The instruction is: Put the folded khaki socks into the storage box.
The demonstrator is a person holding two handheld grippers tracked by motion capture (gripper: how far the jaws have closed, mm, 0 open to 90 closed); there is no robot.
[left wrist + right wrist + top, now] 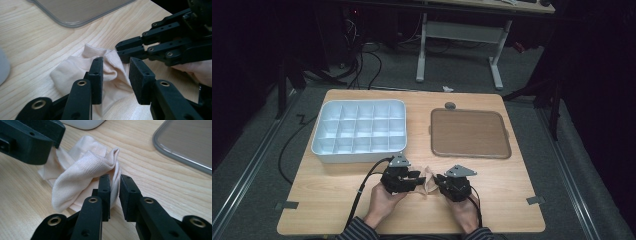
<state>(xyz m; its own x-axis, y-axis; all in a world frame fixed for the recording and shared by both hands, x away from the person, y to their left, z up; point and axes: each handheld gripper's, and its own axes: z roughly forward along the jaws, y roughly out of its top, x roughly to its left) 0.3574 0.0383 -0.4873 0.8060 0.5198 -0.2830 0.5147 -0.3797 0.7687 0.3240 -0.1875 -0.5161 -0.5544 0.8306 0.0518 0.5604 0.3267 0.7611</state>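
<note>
Tongs meet over a cream sock (82,170) bunched on the tabletop (492,200) between them. Left tongs (115,75) stand partly open, a fold of the sock lying in the gap, not clamped. Right tongs (115,192) are nearly closed, pinching the sock's edge. Beyond the left tongs sits a white divided tray (319,150); beyond the right, a brown tray (507,150).

The sock (82,172) is soft, cream knit cloth with a fine ribbed weave, matt and crumpled. Both the left claw (115,75) and right claw (115,192) look like matt black plastic with brass-coloured rivets. The table (337,200) is pale wood-grain, smooth with a faint sheen.
</note>
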